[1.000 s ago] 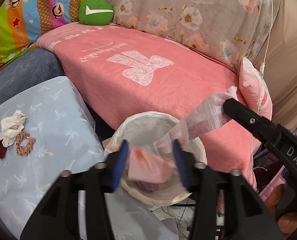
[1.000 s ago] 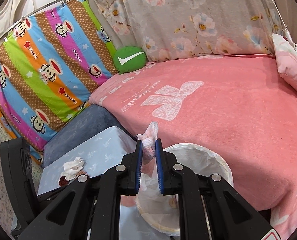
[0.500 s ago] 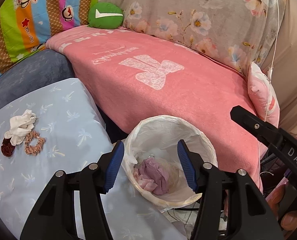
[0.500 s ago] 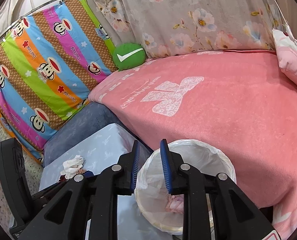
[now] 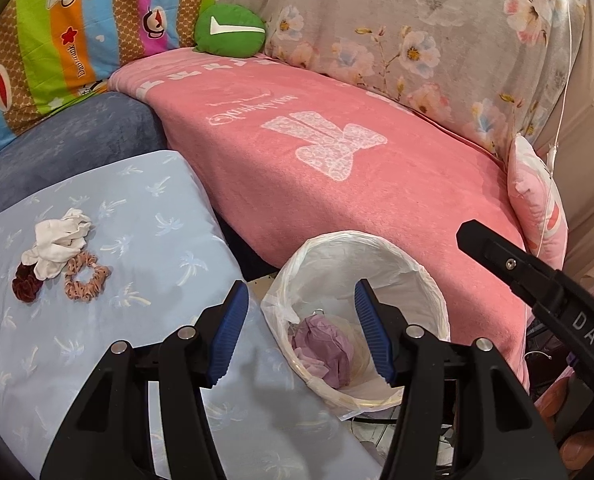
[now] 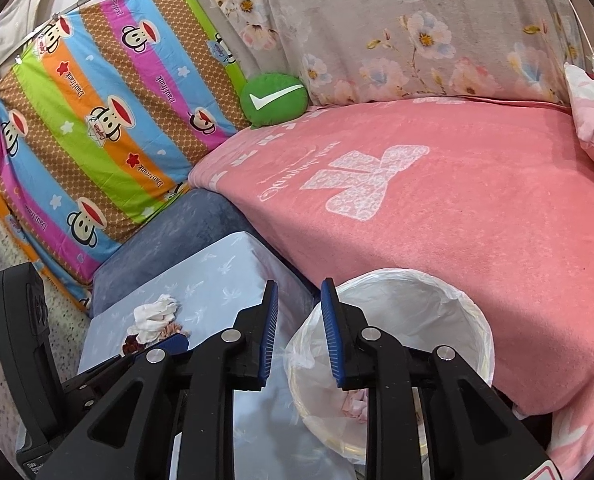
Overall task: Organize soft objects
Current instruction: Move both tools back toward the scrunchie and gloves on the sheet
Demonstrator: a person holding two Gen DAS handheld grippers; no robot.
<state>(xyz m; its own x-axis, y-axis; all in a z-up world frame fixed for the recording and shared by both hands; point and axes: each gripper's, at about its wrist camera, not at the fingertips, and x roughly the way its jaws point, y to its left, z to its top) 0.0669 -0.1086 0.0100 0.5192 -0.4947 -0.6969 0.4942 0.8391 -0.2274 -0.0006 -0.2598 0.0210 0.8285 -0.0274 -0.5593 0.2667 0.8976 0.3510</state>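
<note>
A white-lined bin [image 5: 417,276] stands between the pale blue cushion [image 5: 145,216] and the pink sofa. Crumpled mauve-pink cloth [image 5: 321,348] lies at its bottom. My left gripper [image 5: 299,288] hangs open over the bin's near-left rim, with nothing between its fingers. On the cushion to the left lie a white scrunchie [image 5: 57,240], a beige spotted scrunchie [image 5: 87,278] and a dark red scrunchie [image 5: 25,286]. My right gripper [image 6: 300,284] is open and holds nothing, just left of the bin [image 6: 457,304]. A pink scrap [image 6: 355,402] shows inside. The white scrunchie [image 6: 155,316] lies beyond the left gripper's pad [image 6: 173,342].
A pink blanket [image 5: 337,168] covers the sofa seat behind the bin. A green cushion with a white tick [image 5: 229,32] sits in the back corner, beside a striped monkey-print cover [image 6: 97,120]. A pink pillow [image 5: 537,208] lies at the right. Cables and clutter sit below the bin.
The right gripper opened and let go of the clear bag with pink contents it held over the bin. The pink cloth between the left fingers fell in. Both grippers shifted left.
</note>
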